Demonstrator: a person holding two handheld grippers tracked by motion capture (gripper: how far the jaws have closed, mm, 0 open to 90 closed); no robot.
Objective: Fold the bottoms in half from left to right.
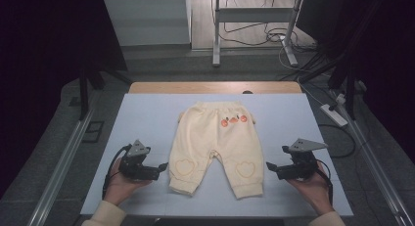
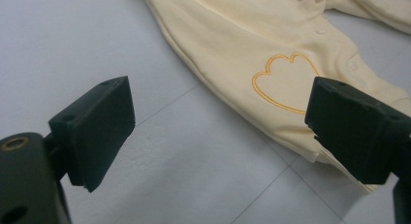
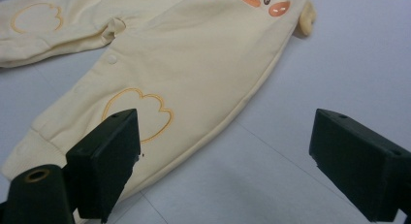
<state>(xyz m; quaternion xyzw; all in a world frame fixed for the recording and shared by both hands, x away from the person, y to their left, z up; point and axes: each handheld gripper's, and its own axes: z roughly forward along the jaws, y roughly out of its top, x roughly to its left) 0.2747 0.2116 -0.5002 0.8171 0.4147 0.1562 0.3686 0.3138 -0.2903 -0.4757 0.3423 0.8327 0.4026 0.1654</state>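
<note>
Claws first: left gripper (image 1: 162, 166) and right gripper (image 1: 270, 166) both gape wide, nothing between the blocky matte-black jaws, each just beside a leg cuff. Trousers (image 1: 215, 145) lie flat mid-table, soft cream knit w/ stitched heart knee patches (image 2: 286, 81) and ribbed cuffs. Long axis runs near-to-far: waistband far, legs toward the person. Pale blue table (image 1: 142, 113) has bare room both sides.

Trousers (image 1: 215, 147) lie mid-table (image 1: 147, 113) (legs toward the person), one hand-held gripper each side.
</note>
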